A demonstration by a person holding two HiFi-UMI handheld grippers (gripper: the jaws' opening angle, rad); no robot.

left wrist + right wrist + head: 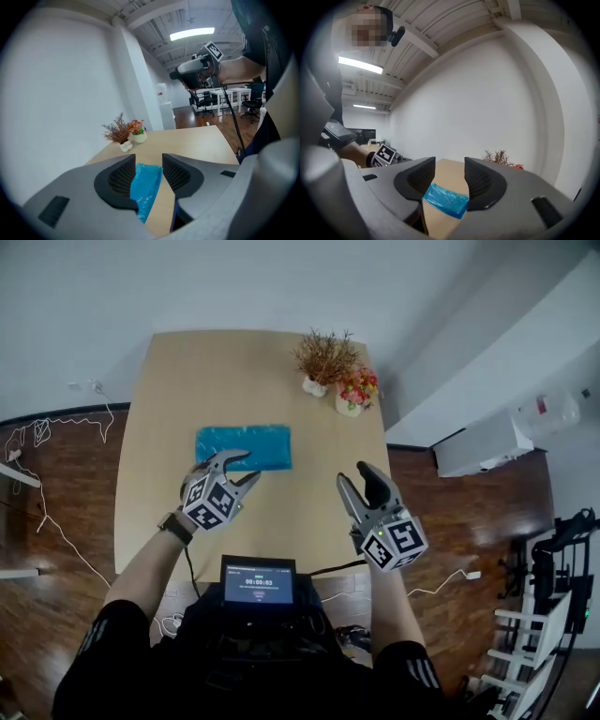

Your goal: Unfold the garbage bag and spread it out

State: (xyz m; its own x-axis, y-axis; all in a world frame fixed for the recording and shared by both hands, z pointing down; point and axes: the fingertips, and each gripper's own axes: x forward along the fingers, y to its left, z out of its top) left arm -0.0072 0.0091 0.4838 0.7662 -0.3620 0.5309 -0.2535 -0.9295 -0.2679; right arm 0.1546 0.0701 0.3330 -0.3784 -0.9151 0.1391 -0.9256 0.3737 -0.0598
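head view: garbage bag [244,447] folded flat, middle of desk [187,371]. left hand-held gripper [246,468] jaws apart, tips at bag's near edge, nothing pinched. right hand-held gripper [356,476] jaws apart, empty, nearer desk's right edge. step: approach. next, likely: pinch top layer, peel open.

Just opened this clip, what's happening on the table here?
A person holds a gripper in each hand over a wooden table. A blue garbage bag lies on it, folded flat. The left gripper is at the bag's near left corner, jaws apart, gripping nothing. The right gripper is off to its right, also open.
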